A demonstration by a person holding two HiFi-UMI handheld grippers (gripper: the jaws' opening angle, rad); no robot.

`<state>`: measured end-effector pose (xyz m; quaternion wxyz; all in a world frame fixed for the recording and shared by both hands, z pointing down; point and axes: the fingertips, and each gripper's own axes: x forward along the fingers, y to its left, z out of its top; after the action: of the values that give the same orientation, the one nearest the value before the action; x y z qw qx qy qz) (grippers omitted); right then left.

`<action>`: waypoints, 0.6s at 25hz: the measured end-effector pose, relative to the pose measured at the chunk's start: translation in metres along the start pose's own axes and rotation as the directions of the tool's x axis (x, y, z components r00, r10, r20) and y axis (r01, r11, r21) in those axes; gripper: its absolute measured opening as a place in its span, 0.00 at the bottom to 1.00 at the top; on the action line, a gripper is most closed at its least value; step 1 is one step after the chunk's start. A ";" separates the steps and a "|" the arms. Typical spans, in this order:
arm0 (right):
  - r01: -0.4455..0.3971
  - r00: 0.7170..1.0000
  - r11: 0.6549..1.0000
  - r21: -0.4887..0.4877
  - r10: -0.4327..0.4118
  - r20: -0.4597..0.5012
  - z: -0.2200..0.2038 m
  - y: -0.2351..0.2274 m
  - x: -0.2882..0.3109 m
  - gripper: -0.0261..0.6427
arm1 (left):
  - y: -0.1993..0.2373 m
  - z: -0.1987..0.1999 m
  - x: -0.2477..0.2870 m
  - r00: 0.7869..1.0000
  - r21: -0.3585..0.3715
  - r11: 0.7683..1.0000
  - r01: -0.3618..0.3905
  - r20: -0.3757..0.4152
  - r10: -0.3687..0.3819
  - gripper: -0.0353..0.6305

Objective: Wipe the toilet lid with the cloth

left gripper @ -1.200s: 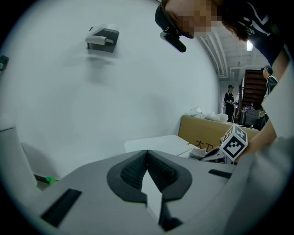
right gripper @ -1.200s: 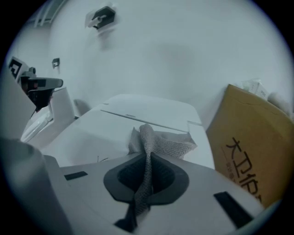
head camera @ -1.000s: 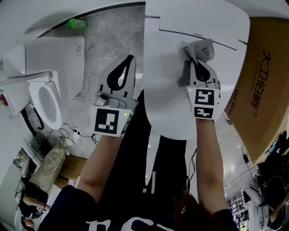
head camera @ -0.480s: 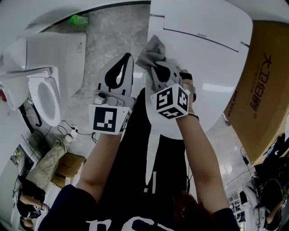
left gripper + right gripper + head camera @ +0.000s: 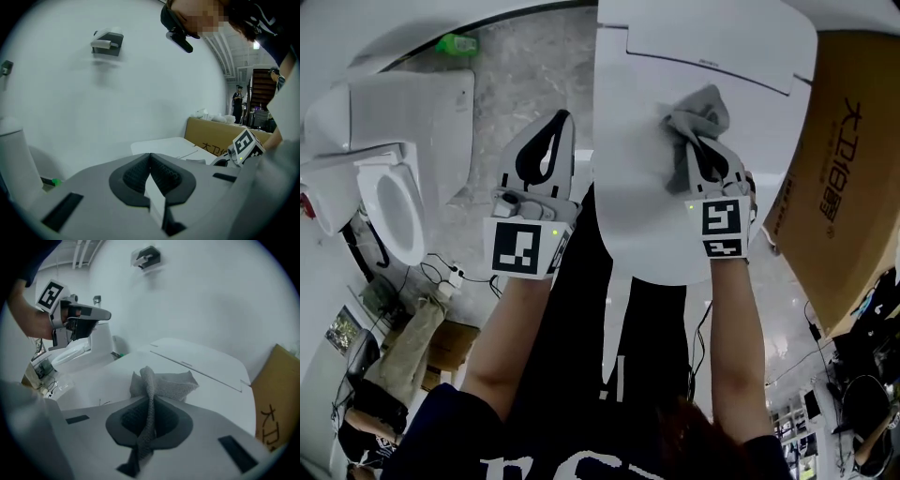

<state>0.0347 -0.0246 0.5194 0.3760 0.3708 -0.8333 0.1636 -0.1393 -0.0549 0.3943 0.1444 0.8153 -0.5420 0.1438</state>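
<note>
Wiping looks under way, unfinished: the right gripper [image 5: 700, 148], fingers clamped on the cloth [image 5: 709, 105], presses the toilet lid [image 5: 636, 208]; the left gripper [image 5: 563, 120] idles, fingers closed, empty.

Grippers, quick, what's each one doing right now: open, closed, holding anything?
Left gripper: closed, nothing between its jaws.
Right gripper: closed on the cloth, which lies on the toilet lid.
</note>
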 end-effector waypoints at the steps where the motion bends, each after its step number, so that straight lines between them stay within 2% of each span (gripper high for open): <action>1: 0.021 1.000 1.000 0.013 -0.021 -0.008 -0.007 -0.011 -0.006 0.08 | -0.004 -0.001 0.000 1.000 -0.003 1.000 0.004 -0.001 -0.004 0.08; 8: 0.181 0.982 0.980 0.082 -0.175 -0.074 -0.052 -0.085 -0.041 0.08 | -0.026 -0.001 0.000 0.999 0.002 0.999 0.035 0.000 -0.035 0.08; 15: 0.378 0.924 0.903 0.204 -0.356 -0.137 -0.102 -0.146 -0.080 0.08 | -0.033 0.001 -0.001 0.999 0.004 0.999 0.037 0.001 -0.037 0.08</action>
<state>0.2300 -0.0269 0.5263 0.3953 0.5532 -0.7051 0.2015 -0.1091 -0.0426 0.3906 0.1450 0.8256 -0.5265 0.1419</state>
